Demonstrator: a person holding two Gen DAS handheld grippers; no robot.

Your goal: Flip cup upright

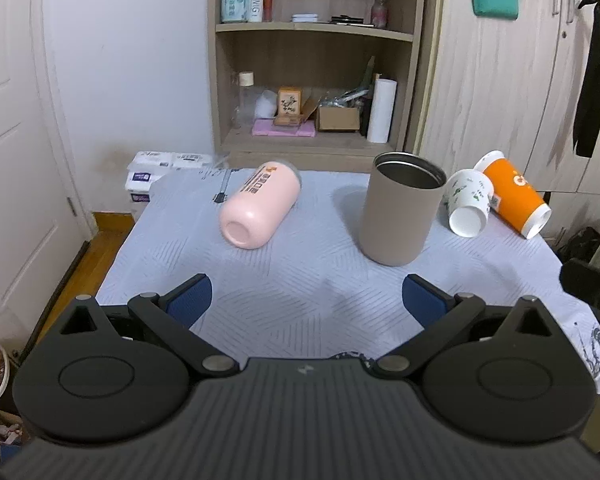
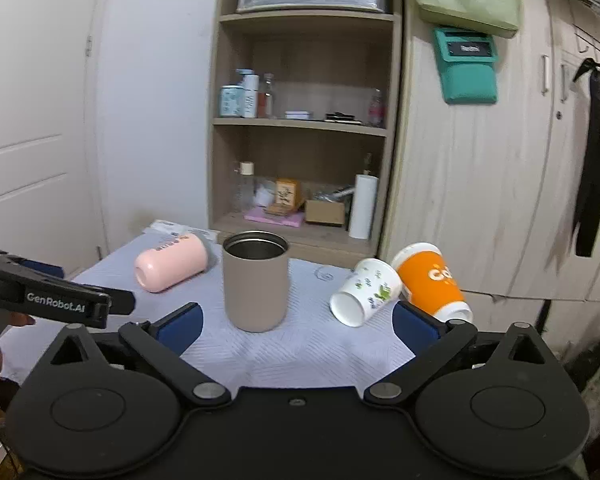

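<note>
Upright taupe cup (image 1: 400,216) between toppled pink cup (image 1: 260,204) and toppled paper cups, left gripper (image 1: 307,300) fingers spread.

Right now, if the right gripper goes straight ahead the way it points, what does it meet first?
Most likely the tan tumbler, standing upright just left of centre between the open fingers of the right gripper. Depth is uncertain.

both the left gripper (image 1: 307,298) and the right gripper (image 2: 298,322) hover level, jaws spread wide, holding nothing.
</note>
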